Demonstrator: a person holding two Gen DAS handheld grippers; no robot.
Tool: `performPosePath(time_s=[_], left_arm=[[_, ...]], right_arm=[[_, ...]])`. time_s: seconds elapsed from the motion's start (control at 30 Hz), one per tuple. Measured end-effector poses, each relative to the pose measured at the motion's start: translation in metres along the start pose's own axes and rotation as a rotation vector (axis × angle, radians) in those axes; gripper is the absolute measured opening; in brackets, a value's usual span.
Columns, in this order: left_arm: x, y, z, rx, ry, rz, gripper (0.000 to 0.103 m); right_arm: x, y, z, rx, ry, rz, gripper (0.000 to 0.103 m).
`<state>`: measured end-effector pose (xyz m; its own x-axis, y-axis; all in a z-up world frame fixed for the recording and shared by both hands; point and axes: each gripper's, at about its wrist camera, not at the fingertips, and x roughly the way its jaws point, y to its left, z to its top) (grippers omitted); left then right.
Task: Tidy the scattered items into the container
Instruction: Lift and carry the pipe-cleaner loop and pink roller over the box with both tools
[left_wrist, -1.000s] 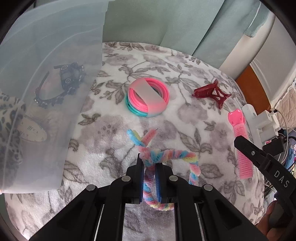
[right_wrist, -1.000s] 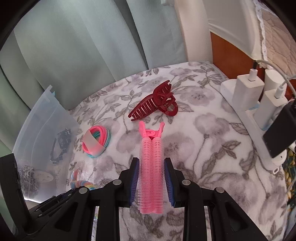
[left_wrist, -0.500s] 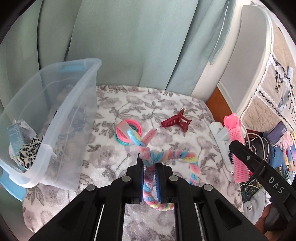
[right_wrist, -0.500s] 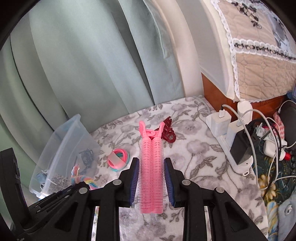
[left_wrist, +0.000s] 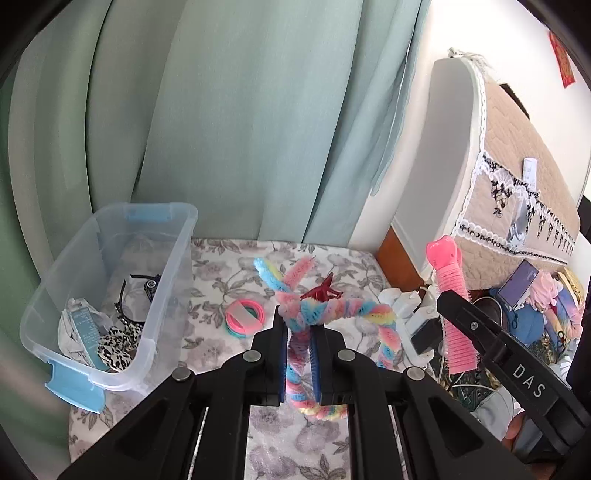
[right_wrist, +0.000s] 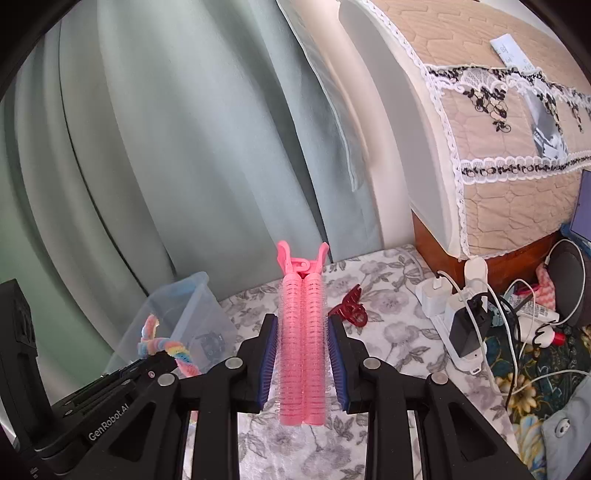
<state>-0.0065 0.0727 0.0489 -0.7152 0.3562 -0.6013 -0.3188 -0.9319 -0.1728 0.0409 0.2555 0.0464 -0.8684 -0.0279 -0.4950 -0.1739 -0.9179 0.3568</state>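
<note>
Left gripper (left_wrist: 299, 332) clamped on rainbow twist (left_wrist: 332, 310), held above floral cloth (left_wrist: 221, 266). Right gripper (right_wrist: 302, 332) clamped on pink roller clip (right_wrist: 302, 332) — also raised. Bin (left_wrist: 177, 258) far left on cloth, headband (left_wrist: 127, 295) inside. Hair ties (left_wrist: 244, 317) and red claw clip (left_wrist: 321, 291) lie on cloth — right of bin.

The clear glossy plastic storage bin (left_wrist: 173, 266) is gleaming; the fuzzy pastel rainbow chenille twist (left_wrist: 332, 308) is looking soft and matt.
</note>
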Motion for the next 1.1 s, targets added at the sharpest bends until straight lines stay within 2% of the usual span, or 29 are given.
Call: performPosePath(time_s=[0.23,0.43,0.7,1.1], left_arm=[[-0.038,0.004,0.015,0.0,-0.098,-0.012,0.011],[-0.061,0.012,0.022,-0.007,-0.159,-0.022,0.011],[-0.077,0.04,0.027,-0.055,-0.21,-0.004,0.011],[-0.087,0.11,0.021,-0.188,-0.247,0.051,0.011]], right_arm=[[-0.032,0.028,0.013,-0.048,-0.096,0.043,0.029],[-0.049,0.049,0.017,-0.088,-0.137,0.066,0.029],[-0.047,0.073,0.018,-0.115,-0.129,0.091,0.029],[-0.021,0.127,0.007,-0.229,-0.071,0.116,0.029]])
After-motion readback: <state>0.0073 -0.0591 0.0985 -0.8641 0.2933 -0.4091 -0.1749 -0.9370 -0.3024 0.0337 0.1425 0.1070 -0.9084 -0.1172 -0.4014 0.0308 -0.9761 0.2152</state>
